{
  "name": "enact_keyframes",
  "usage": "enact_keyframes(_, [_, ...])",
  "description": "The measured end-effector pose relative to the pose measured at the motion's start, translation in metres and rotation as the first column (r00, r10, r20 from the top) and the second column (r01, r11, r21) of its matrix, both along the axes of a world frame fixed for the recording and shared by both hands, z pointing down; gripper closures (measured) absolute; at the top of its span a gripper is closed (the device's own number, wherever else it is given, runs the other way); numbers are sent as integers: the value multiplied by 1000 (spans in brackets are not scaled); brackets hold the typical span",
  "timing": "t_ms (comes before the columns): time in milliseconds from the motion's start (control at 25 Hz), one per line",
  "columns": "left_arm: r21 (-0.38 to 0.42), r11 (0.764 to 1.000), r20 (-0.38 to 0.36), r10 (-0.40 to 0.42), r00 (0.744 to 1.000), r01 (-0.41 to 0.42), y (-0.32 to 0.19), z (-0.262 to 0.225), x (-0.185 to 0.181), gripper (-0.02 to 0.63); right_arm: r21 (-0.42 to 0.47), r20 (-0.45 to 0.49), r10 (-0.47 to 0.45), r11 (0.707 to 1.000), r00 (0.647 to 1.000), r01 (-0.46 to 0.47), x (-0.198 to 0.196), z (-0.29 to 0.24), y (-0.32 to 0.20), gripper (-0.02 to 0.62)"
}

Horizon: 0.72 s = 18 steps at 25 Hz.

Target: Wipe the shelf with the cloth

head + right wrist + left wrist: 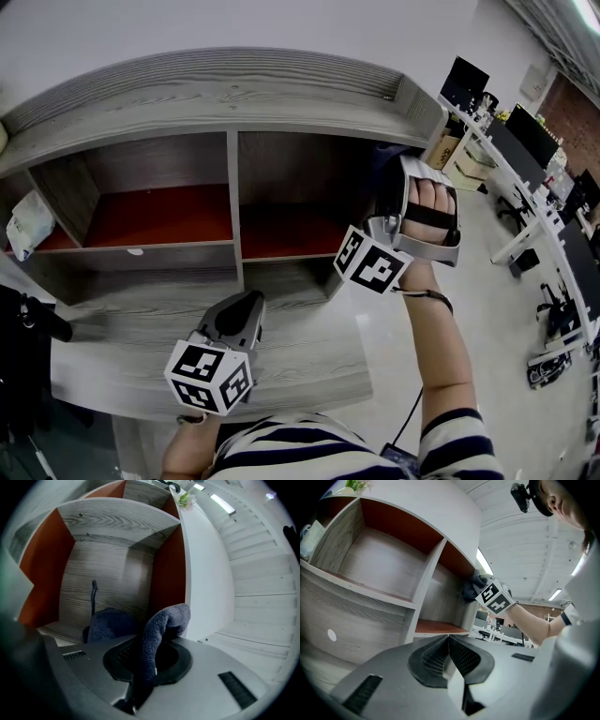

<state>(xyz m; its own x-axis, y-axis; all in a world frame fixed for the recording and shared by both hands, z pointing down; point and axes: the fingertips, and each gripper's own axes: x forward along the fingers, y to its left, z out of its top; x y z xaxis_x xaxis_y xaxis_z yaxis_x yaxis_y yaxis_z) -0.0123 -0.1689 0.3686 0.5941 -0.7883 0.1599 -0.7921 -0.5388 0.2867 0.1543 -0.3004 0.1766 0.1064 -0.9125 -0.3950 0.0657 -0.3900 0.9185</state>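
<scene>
Right gripper view: the dark blue cloth (161,625) is pinched in the clenched jaws of the right gripper (143,667). Its free end is bunched just ahead of them, against a wood-grain panel inside the shelf (112,559), in the right compartment. The left gripper (449,644) hangs lower and to the left, outside the shelf, with its jaws pressed together on nothing.

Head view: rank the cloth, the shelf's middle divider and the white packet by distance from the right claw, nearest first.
1. Cloth: clamped in the right claw itself.
2. Middle divider: to the claw's left.
3. White packet: at the far left of the view.
</scene>
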Motion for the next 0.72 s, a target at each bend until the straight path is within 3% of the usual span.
enact_keyframes(720, [-11, 1000, 4, -5, 1000, 5, -2, 4, 0, 588, -216, 58, 57, 975, 997, -43, 3, 73, -14, 551])
